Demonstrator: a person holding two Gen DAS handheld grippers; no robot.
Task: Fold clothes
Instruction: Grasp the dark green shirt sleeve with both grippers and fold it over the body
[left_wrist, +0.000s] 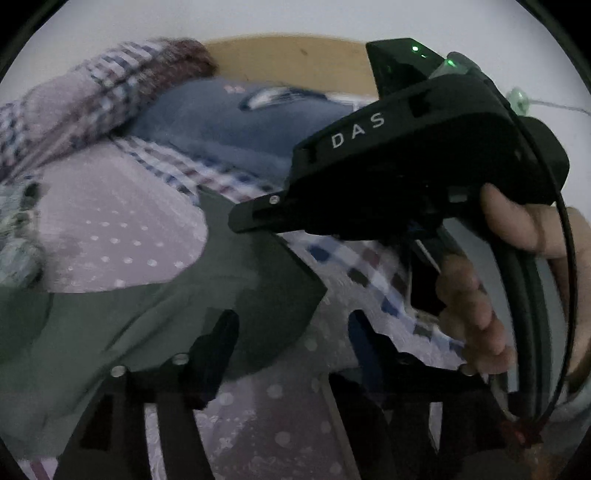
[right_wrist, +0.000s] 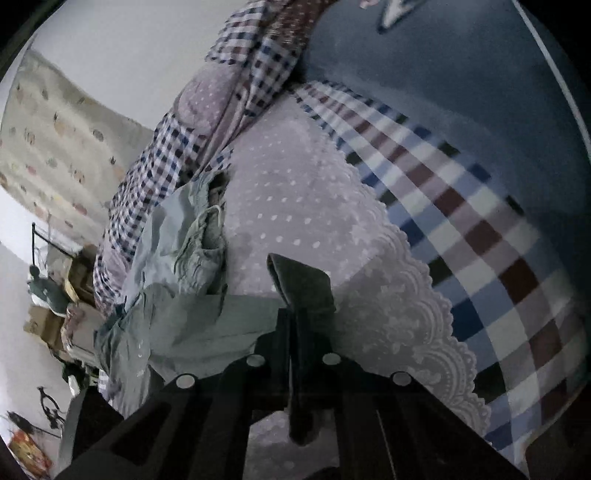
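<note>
A grey-green garment (left_wrist: 147, 325) lies spread over the lilac dotted bedspread (left_wrist: 122, 236). My right gripper (right_wrist: 299, 325) is shut on a fold of the grey-green garment (right_wrist: 303, 280), which sticks out past its fingertips. In the left wrist view the right gripper (left_wrist: 240, 218) shows as a black tool held by a hand (left_wrist: 476, 317), its tips closed at the garment's upper edge. My left gripper (left_wrist: 291, 350) stands open just above the garment's near edge. Its left finger (left_wrist: 218, 350) is over the cloth and its right finger (left_wrist: 365, 347) over the bedspread.
A heap of pale green clothes (right_wrist: 184, 251) lies left of the held garment. A checked quilt (right_wrist: 461, 229) and a blue pillow (right_wrist: 443, 74) fill the bed's far side. A wooden headboard (left_wrist: 295, 55) stands behind. Boxes and clutter (right_wrist: 48, 317) sit beside the bed.
</note>
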